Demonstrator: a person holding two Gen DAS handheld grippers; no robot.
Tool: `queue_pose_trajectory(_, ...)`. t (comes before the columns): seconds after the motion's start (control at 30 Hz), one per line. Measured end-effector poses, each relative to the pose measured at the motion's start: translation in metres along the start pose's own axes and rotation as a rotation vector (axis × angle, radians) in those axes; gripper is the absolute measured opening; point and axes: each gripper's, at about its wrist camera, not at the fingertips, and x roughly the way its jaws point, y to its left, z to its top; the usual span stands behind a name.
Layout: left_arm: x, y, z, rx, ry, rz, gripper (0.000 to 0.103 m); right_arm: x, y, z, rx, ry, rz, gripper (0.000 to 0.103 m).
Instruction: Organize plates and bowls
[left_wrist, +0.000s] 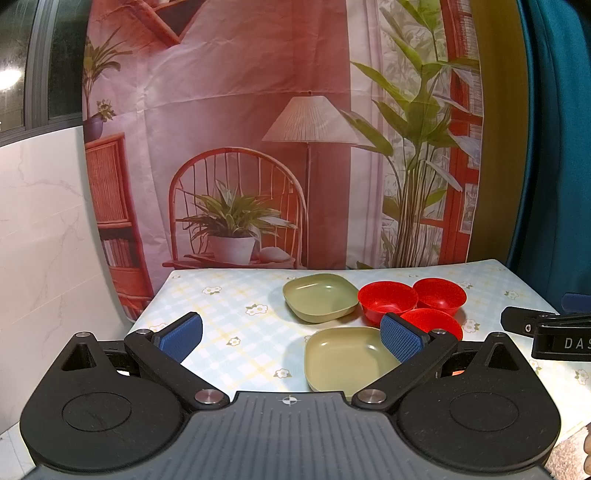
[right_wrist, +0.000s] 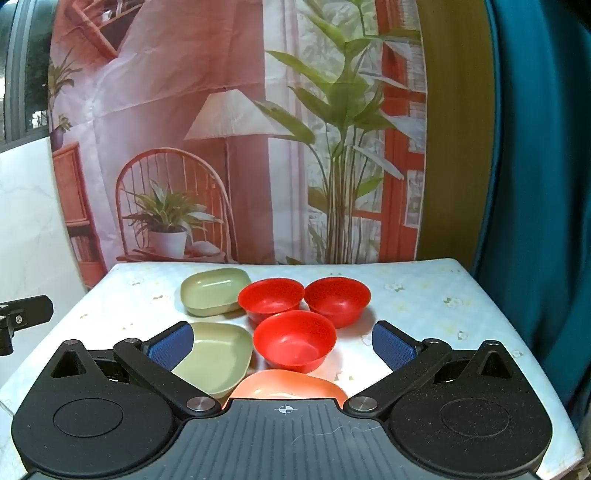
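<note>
Two square green plates lie on the table, a far one (left_wrist: 320, 302) (right_wrist: 215, 291) and a near one (left_wrist: 347, 357) (right_wrist: 214, 356). Three red bowls cluster to their right: back left (left_wrist: 387, 300) (right_wrist: 271, 297), back right (left_wrist: 439, 294) (right_wrist: 338, 300), and front (left_wrist: 437, 322) (right_wrist: 295, 339). A salmon-pink plate (right_wrist: 288, 384) peeks out at the base of my right gripper. My left gripper (left_wrist: 291, 338) hovers open above the table, its right pad over the near green plate. My right gripper (right_wrist: 282, 345) is open too, with the front red bowl seen between its fingers, untouched.
The table (left_wrist: 221, 314) wears a pale checked cloth with small flowers. A printed backdrop hangs behind its far edge, a teal curtain (right_wrist: 535, 184) to the right, a white marble wall (left_wrist: 40, 229) to the left. The other gripper shows at each view's side edge.
</note>
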Motion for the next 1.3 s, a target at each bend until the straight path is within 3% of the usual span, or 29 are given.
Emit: queue_pose_trajectory(1.3,0.0005,0.0018,-0.0019,-0.002,0.004,-0.001,0.103,-0.0002,0.0002,-0.0011,-0.003,-0.006,0.000,0.103)
